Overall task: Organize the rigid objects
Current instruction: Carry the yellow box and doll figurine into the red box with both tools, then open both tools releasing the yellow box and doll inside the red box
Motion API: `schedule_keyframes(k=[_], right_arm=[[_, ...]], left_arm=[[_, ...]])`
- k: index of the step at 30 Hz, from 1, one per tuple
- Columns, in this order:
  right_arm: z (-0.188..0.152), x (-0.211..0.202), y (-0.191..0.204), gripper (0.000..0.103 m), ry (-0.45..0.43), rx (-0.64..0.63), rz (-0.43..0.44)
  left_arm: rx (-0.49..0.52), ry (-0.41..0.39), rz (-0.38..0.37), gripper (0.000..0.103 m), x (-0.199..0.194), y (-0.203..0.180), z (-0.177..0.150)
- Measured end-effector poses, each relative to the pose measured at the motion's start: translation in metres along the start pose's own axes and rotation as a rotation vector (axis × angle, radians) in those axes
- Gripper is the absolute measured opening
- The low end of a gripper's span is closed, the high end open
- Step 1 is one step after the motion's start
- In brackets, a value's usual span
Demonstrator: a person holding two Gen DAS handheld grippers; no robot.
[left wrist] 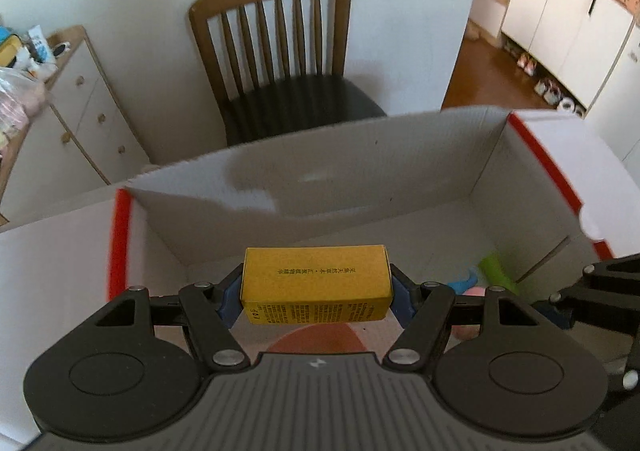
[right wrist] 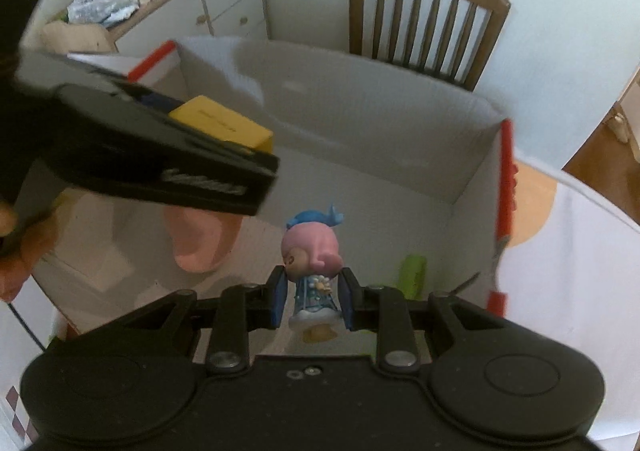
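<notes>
Hovering over an open white cardboard box [left wrist: 400, 155] with red-edged flaps, both grippers point steeply down into it. The left gripper [left wrist: 316, 291] has its blue pads clamped on the short ends of a yellow carton [left wrist: 316, 283], held lengthwise and level above the box floor. The right gripper [right wrist: 312, 297], at about three o'clock from the left, has narrow jaws closed on the body of a small figurine [right wrist: 312, 271] with a pink head and blue topknot, which hangs upright.

A green object [right wrist: 412, 275] lies on the box floor at about two o'clock from the figurine; its kind is unclear in the blur.

To do this well, lower each item until it nearly rests on bare floor, keep the figurine clear of the green object, and release only once each is steady. Keep the two tools apart while descending.
</notes>
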State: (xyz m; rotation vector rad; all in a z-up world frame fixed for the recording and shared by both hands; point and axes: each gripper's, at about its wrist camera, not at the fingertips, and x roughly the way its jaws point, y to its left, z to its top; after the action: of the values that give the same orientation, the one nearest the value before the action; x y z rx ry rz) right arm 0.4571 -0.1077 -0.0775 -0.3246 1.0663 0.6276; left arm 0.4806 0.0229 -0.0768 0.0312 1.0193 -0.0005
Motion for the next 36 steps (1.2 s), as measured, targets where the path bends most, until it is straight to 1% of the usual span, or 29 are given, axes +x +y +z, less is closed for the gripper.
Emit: schedule_keyframes(k=[3,7,10,13,14,16,17,19,22,26,34,36], right_arm=[[-0.001,0.006,0.004,0.026,0.02,-0.023,-0.004],[-0.002,0.012,0.005,0.026,0.047,-0.031,-0.013],[-0.002,0.013,0.005,0.026,0.064,-0.039,-0.002],[0.001,0.014,0.006,0.027,0.087,-0.041,-0.003],[0.001,0.015,0.005,0.028,0.091,-0.041,-0.004],[0.0,0.016,0.006,0.028,0.108,-0.042,0.001],[0.0,0.017,0.007,0.031,0.12,-0.05,-0.001],[0.001,0.019,0.008,0.03,0.128,-0.063,-0.014],[0.002,0.017,0.009,0.032,0.126,-0.059,-0.016],[0.001,0.01,0.008,0.041,0.101,-0.035,-0.012],[-0.001,-0.02,-0.002,0.047,0.029,0.008,-0.004],[0.003,-0.029,-0.007,0.048,0.016,0.016,0.001]], left_arm=[[-0.005,0.055,0.008,0.07,0.014,0.0,0.003],[-0.024,0.121,-0.008,0.07,0.026,0.006,0.008],[-0.041,0.166,-0.014,0.07,0.035,0.008,0.006],[-0.053,0.174,-0.021,0.07,0.039,0.011,0.006],[-0.057,0.177,-0.025,0.07,0.04,0.011,0.006],[-0.057,0.196,-0.028,0.07,0.043,0.011,0.005],[-0.053,0.205,-0.025,0.071,0.045,0.011,0.005],[-0.045,0.222,-0.014,0.071,0.049,0.01,0.004],[-0.045,0.209,-0.01,0.071,0.046,0.01,0.005],[-0.06,0.177,-0.003,0.071,0.035,0.012,0.007],[-0.088,0.097,-0.028,0.071,-0.001,0.014,0.01],[-0.088,0.081,-0.03,0.071,-0.011,0.013,0.009]])
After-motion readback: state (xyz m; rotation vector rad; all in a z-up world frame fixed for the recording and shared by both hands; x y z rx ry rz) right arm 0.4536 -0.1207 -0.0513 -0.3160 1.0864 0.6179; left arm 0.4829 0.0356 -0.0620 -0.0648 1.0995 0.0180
